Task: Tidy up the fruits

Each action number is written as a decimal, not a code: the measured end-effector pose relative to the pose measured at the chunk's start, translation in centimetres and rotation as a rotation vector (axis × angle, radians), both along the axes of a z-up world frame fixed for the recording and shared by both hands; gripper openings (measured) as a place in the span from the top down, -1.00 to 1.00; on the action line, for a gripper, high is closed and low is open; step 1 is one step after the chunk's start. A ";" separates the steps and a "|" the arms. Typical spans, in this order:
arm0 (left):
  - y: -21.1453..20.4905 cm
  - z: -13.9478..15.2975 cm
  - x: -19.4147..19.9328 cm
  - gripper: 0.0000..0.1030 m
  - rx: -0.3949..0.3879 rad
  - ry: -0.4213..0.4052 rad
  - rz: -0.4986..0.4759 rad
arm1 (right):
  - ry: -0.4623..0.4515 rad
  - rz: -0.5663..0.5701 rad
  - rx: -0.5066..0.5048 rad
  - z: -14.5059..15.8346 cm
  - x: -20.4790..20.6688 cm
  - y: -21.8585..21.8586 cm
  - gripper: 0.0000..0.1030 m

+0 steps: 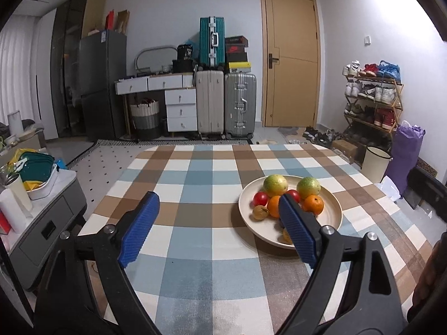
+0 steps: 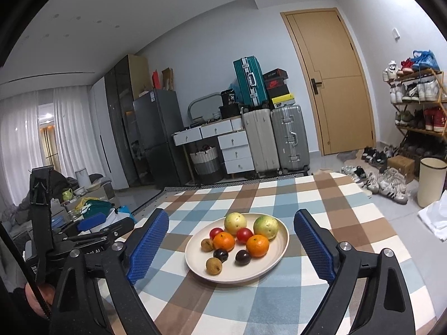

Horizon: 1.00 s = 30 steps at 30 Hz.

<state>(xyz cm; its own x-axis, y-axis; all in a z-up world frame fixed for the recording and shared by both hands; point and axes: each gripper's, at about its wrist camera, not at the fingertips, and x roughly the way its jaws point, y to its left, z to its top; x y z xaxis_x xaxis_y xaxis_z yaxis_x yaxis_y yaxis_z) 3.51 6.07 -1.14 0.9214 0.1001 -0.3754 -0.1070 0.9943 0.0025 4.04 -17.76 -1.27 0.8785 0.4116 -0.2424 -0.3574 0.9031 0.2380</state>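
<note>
A cream plate [image 2: 268, 265] sits on a checked tablecloth and holds two green-yellow guavas [image 2: 266, 226], two oranges [image 2: 257, 245], two red tomatoes [image 2: 244, 235], two dark plums [image 2: 242, 256] and two brown longans [image 2: 214, 265]. My right gripper [image 2: 232, 248] is open and empty, held above the table just before the plate. My left gripper [image 1: 218, 229] is open and empty, left of the plate [image 1: 332, 215]; its right finger [image 1: 296, 229] hides part of the plate. The left gripper also shows at the left in the right wrist view [image 2: 92, 223].
The checked tablecloth [image 1: 195, 173] covers the table. A grey side cabinet [image 1: 42, 223] with cups and bags stands to the left. Suitcases [image 1: 223, 103], a fridge, drawers, a door, a shoe rack [image 1: 371, 97] and a bin [image 1: 377, 164] stand beyond.
</note>
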 end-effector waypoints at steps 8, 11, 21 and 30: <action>-0.1 -0.3 -2.0 -0.85 0.012 -0.071 0.002 | -0.015 -0.008 -0.056 -1.0 -1.2 1.2 -0.87; -0.2 -0.7 -2.4 -0.93 0.018 -0.089 0.002 | -0.027 -0.012 -0.062 -1.1 -1.4 1.3 -0.88; -0.1 -2.3 -2.3 -0.97 0.027 -0.102 -0.001 | -0.037 -0.047 -0.082 -2.0 -1.7 1.4 -0.88; 0.3 -3.1 -1.7 -0.98 0.008 -0.102 -0.030 | 0.028 -0.083 -0.116 -3.6 -0.7 1.5 -0.95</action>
